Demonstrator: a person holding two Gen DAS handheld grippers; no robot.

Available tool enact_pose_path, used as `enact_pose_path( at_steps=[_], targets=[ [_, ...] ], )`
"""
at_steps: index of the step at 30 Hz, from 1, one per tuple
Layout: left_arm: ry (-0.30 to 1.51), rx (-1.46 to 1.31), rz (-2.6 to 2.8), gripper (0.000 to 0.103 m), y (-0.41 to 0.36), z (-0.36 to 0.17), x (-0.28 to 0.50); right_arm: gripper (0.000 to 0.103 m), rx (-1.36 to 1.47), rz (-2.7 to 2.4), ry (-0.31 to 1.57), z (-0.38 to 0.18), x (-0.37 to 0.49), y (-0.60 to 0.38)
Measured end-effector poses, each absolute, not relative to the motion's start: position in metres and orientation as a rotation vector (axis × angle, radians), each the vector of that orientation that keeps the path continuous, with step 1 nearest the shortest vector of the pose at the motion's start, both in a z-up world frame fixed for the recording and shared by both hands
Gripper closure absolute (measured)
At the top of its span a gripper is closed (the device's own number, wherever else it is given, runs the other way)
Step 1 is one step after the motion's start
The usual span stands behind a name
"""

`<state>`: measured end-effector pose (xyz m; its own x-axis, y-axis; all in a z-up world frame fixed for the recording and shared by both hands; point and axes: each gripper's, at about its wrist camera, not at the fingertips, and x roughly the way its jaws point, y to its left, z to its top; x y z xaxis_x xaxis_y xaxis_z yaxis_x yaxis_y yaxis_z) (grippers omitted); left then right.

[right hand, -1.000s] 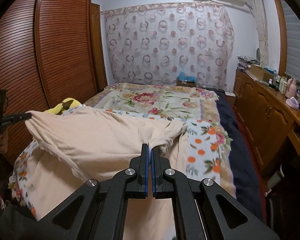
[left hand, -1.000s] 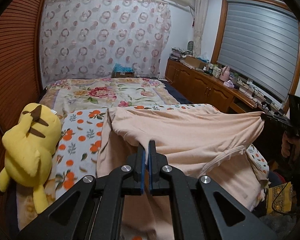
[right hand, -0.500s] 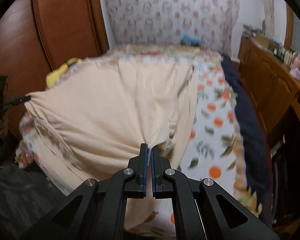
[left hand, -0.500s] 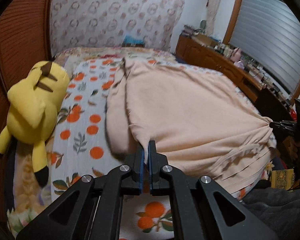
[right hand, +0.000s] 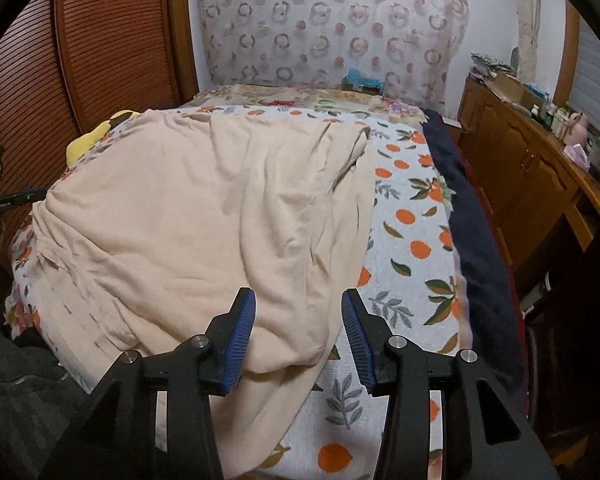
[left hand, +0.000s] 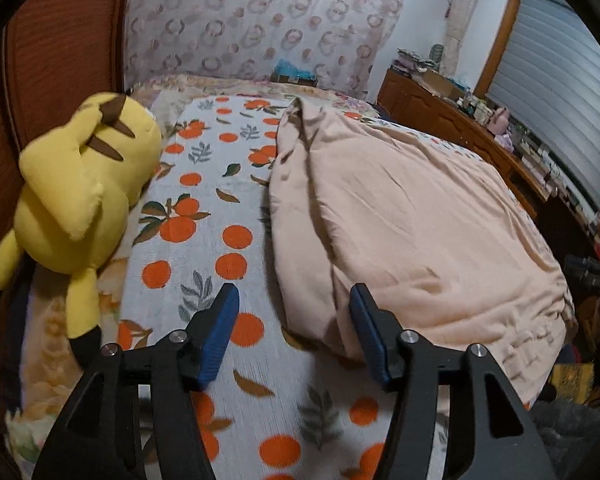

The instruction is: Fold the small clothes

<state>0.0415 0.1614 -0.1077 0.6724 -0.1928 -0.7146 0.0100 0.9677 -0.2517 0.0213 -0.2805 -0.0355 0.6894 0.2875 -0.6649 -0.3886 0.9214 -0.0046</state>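
Observation:
A peach-coloured garment (left hand: 412,224) lies spread on the bed's orange-print cover (left hand: 216,216), its near hem hanging over the bed's front edge. It also shows in the right wrist view (right hand: 204,216). My left gripper (left hand: 294,312) is open and empty, its jaws standing to either side of the garment's near left corner. My right gripper (right hand: 299,312) is open and empty over the garment's near right corner, which hangs loose between the jaws. The left gripper also shows faintly at the left edge of the right wrist view (right hand: 4,204).
A yellow plush toy (left hand: 80,200) lies on the bed's left side by the brown slatted wardrobe (right hand: 100,40). A wooden sideboard (right hand: 532,176) with clutter runs along the right. A dark blanket (right hand: 476,248) lines the bed's right edge.
Both grippers lowered the garment onto the bed and opened, letting go of its corners. The garment now lies flat instead of hanging stretched between them.

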Motion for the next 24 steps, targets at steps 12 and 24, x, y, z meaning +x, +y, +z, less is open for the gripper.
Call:
enact_pose_path(
  at_steps=[12, 24],
  targets=[
    [0.871, -0.216, -0.202, 0.100, 0.144, -0.105, 0.043, 0.056, -0.152, 0.375, 0.755, -0.060, 0.021, -0.284],
    [0.689, -0.119, -0.107, 0.091, 0.147, -0.005, 0.010, 0.056, -0.121, 0.380, 0.758, -0.061, 0.017, -0.290]
  ],
)
